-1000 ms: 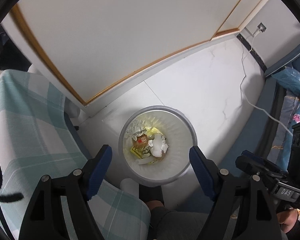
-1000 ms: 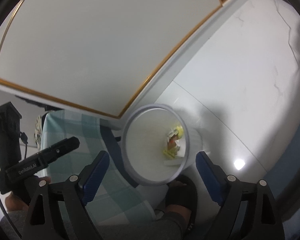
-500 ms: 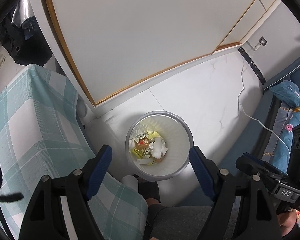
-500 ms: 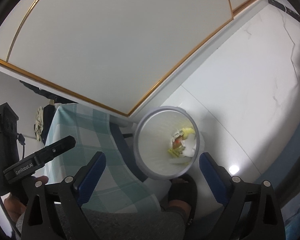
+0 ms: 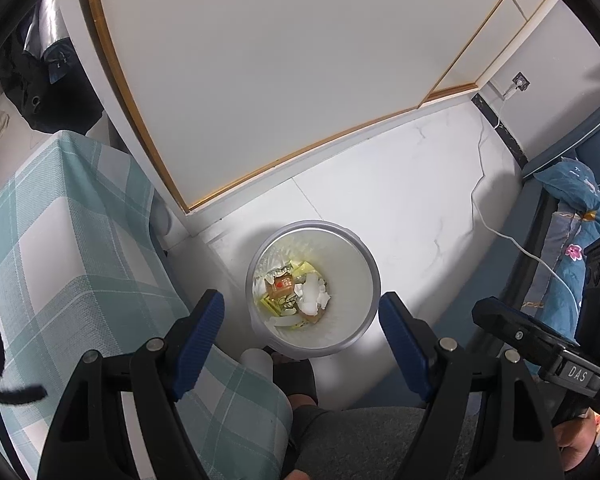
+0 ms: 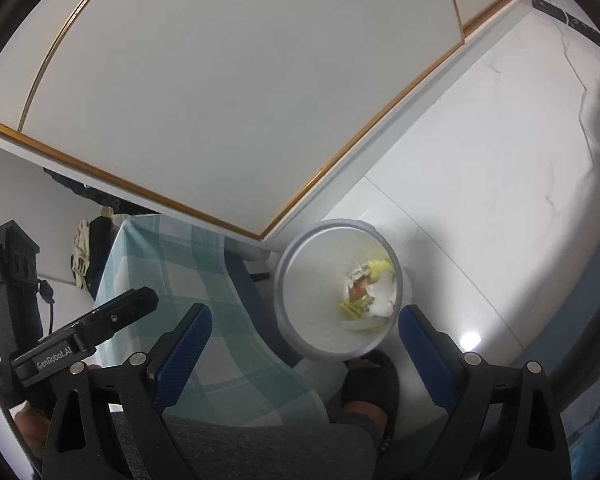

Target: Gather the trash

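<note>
A round white trash bin [image 5: 356, 264] stands on the white floor far below. It holds trash [image 5: 294, 292]: a brown-red packet, yellow wrappers and crumpled white paper. The bin also shows in the right wrist view [image 6: 312, 280] with the same trash [image 6: 364, 286]. My left gripper [image 5: 302, 312] is open and empty, high above the bin. My right gripper [image 6: 304, 330] is open and empty, also high above the bin.
A table with a teal plaid cloth [image 5: 60, 248] is on the left. A white cabinet door with wood trim [image 5: 280, 80] faces me. A white cable [image 5: 500, 232] runs along the floor by blue bedding [image 5: 576, 216]. A sandalled foot [image 6: 370, 392] stands beside the bin.
Both grippers have risen away from the bin, which now looks smaller. More of the plaid table and room shows. Both stay open and empty.
</note>
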A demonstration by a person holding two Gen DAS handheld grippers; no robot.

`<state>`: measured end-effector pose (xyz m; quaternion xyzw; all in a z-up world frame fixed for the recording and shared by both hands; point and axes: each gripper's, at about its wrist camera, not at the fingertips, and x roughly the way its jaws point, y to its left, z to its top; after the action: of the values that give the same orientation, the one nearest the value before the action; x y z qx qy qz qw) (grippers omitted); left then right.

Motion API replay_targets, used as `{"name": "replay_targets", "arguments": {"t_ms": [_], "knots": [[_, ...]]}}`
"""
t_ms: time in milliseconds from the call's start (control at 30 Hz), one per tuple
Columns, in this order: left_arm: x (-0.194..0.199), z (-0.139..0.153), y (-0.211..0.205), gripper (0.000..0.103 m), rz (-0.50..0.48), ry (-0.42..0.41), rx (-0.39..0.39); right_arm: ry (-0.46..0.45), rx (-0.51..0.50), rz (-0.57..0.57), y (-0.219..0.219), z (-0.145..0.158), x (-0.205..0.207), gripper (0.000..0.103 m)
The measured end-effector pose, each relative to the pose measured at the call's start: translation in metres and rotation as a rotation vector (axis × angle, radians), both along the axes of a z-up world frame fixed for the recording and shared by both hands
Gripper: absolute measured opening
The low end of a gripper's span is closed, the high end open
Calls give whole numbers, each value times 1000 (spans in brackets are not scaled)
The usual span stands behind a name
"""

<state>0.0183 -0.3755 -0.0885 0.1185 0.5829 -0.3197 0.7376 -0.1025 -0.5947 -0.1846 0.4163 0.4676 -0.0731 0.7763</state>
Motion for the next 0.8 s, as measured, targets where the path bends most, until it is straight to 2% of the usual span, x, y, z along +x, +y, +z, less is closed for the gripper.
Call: {"name": "replay_targets", "arguments": {"t_ms": [800], "knots": [[0, 1, 5, 77, 20, -4, -11, 8, -1, -12, -1, -1, 0, 95]]}}
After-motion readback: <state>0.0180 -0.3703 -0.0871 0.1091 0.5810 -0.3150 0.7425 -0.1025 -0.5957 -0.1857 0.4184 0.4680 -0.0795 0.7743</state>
